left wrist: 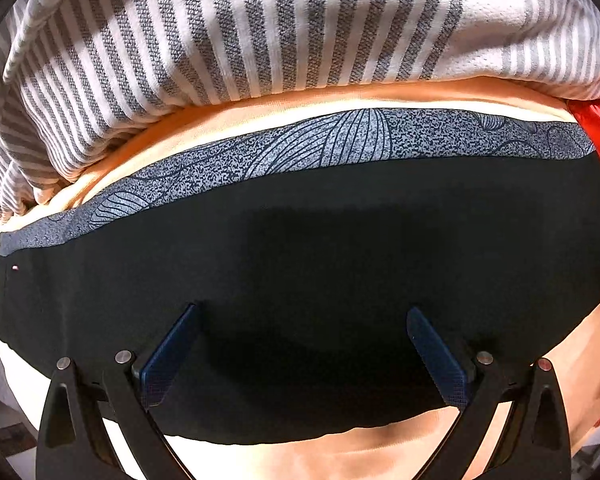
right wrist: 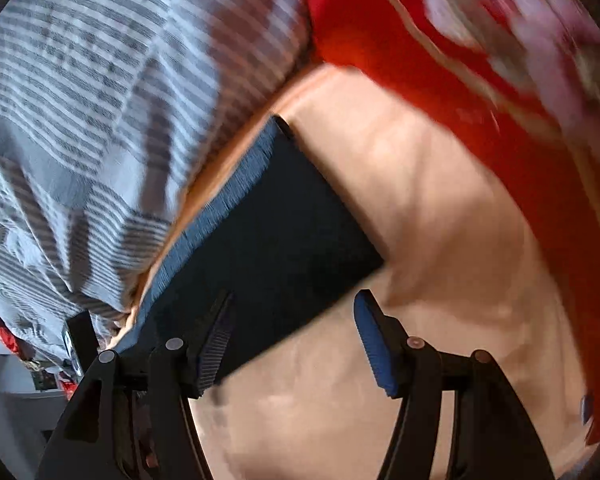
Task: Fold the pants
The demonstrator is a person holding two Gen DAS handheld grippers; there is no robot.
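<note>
While both hand-held grippers, left point(left wrist: 300, 344) and right point(right wrist: 292, 332), hang open and empty, press the folded black pants point(left wrist: 300, 240) flat gently.

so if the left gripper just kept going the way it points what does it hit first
Most likely the folded black pants: the left gripper points down at them with open jaws, nothing between. Whether the tips already touch the cloth is unclear.

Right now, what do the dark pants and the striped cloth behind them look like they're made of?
The pants look like a matte, smooth knit, maybe stretchy, with a speckled grey printed band along one edge. The striped cloth looks like a coarser woven or knitted cotton: its grain shows in the grey stripes. Neither fibre is certain.
</note>
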